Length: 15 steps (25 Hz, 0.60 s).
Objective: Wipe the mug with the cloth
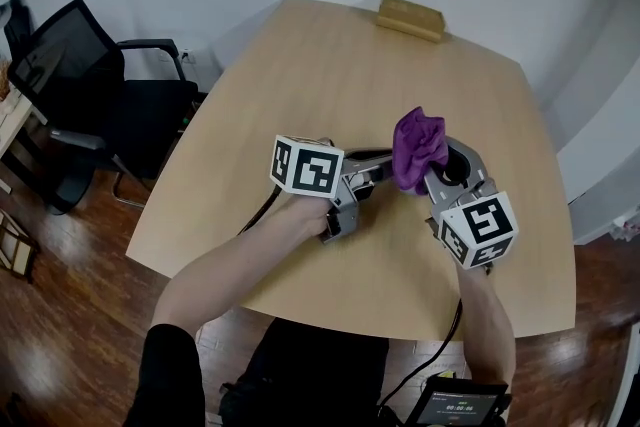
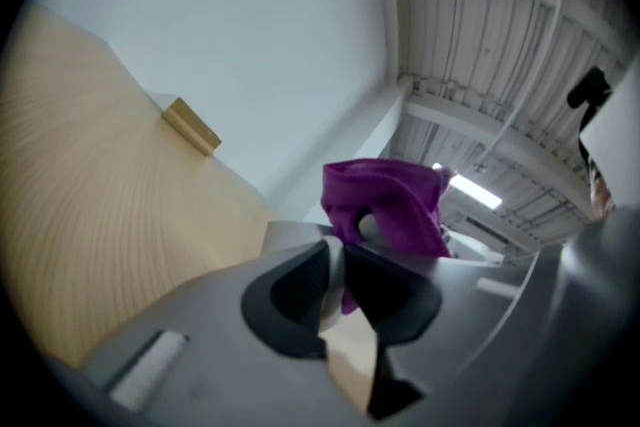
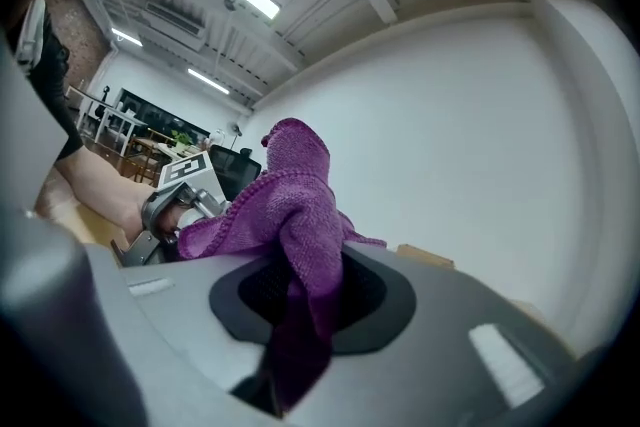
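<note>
My right gripper (image 3: 305,300) has its jaws clamped on the purple, nubbly cloth (image 1: 418,147), which is bunched upward above the table (image 1: 330,65). The left gripper (image 2: 338,287) has its jaws narrowly apart, pinching a pale strip (image 2: 330,307); I cannot confirm it is the mug.

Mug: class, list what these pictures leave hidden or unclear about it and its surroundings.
- Mug: head view, hidden by the cloth; left gripper view shows only a pale strip between the pads of the left hand-held gripper.
- Wooden block, head view: too small to identify.
- Right hand-held gripper, right gripper view: cloth covers its pads.
</note>
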{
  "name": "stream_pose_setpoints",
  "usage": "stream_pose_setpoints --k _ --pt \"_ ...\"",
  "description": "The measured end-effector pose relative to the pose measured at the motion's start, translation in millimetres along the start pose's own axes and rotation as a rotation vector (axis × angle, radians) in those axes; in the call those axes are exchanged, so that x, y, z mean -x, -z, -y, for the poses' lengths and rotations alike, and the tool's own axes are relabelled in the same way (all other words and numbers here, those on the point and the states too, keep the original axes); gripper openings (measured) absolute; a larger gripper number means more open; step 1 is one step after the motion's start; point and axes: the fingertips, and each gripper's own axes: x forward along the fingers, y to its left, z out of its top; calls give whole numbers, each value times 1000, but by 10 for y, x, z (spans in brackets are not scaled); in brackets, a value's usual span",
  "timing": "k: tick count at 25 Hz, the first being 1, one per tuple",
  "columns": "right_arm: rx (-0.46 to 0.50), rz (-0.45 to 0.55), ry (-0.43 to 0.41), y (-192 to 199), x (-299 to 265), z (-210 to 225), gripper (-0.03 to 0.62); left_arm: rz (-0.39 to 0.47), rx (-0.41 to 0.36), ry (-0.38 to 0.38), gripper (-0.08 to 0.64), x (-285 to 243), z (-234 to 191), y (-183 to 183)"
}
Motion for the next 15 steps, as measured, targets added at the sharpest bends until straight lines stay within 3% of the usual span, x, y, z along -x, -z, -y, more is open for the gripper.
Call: stream_pose_setpoints --k 3,7,10,13,15 --pt "-91 -33 -57 95 -18 -107 72 63 21 42 75 64 34 -106" --pt "-348 -146 -179 370 59 -219 74 127 78 69 71 138 2 -177" --pt "-498 -36 -119 181 182 101 75 147 101 87 66 156 8 -192" --pt "-532 108 -97 -185 129 267 75 142 53 96 65 173 35 -207" --pt "-528 91 -106 -213 -27 215 75 149 -6 104 65 188 70 -250"
